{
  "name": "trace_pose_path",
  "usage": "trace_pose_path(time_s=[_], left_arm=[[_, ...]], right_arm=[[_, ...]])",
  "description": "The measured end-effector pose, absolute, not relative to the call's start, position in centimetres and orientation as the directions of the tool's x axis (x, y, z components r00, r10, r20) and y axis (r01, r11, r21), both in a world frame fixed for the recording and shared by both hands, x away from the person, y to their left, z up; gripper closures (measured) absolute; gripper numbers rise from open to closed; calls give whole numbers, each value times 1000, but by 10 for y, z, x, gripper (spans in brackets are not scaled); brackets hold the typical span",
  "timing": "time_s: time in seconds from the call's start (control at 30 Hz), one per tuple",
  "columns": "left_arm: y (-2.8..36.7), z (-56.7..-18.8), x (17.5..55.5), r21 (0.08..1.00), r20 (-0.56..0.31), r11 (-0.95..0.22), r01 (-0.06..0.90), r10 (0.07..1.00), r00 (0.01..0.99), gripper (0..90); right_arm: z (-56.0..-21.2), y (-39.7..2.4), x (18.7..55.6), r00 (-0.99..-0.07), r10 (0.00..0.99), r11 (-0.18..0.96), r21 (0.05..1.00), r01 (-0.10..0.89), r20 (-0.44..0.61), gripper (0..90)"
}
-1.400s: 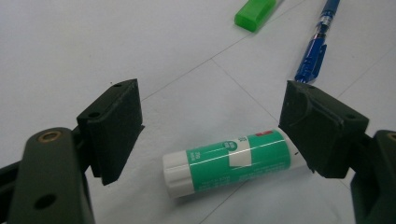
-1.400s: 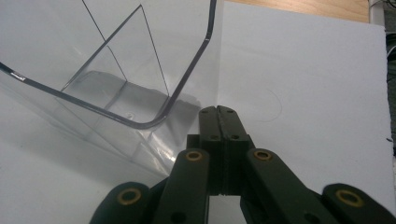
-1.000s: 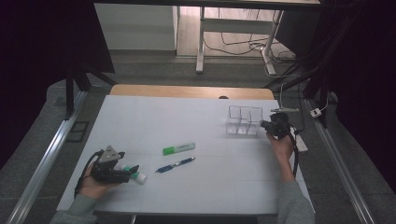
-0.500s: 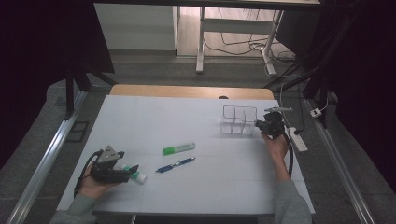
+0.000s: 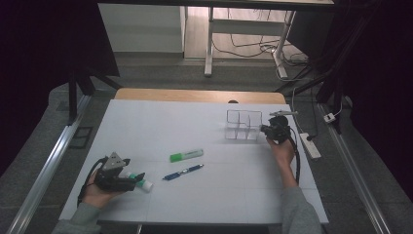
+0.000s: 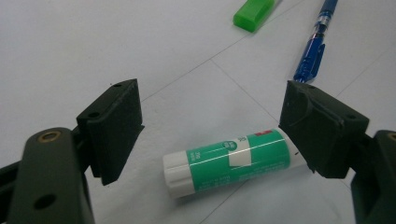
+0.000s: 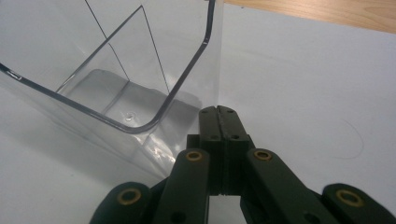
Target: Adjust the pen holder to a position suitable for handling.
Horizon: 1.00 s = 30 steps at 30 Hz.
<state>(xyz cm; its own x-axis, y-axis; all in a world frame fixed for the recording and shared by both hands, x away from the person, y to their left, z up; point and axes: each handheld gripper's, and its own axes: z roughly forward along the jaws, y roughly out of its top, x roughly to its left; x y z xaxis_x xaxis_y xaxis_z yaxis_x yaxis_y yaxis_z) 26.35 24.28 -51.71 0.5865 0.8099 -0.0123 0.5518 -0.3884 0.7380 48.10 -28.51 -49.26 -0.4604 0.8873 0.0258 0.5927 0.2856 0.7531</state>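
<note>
Nearest, the left gripper (image 6: 210,135) sits low over the white table (image 5: 204,122), jaws spread wide either side of a green-and-white glue stick (image 6: 233,161) lying flat; its label print is too blurred to read. Beyond lie a blue pen (image 5: 183,171) and green highlighter (image 5: 186,155). Farther right, the right gripper (image 7: 218,114), jaws pressed together, touches the empty clear divided box (image 7: 116,79). Cables trail across the floor behind.

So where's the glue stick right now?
In the high view the glue stick lies near the table's front left corner, by the left gripper. The left gripper view shows it lying between the open jaws, short of the blue pen.
</note>
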Motion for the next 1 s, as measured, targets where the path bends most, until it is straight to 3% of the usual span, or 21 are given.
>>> trace_pose_path(time_s=[1.0], left_arm=[[243,-517,264,739,-23,-386,552,805,593,206]], right_arm=[[-498,-243,482,-523,852,347,742,574,6,896]])
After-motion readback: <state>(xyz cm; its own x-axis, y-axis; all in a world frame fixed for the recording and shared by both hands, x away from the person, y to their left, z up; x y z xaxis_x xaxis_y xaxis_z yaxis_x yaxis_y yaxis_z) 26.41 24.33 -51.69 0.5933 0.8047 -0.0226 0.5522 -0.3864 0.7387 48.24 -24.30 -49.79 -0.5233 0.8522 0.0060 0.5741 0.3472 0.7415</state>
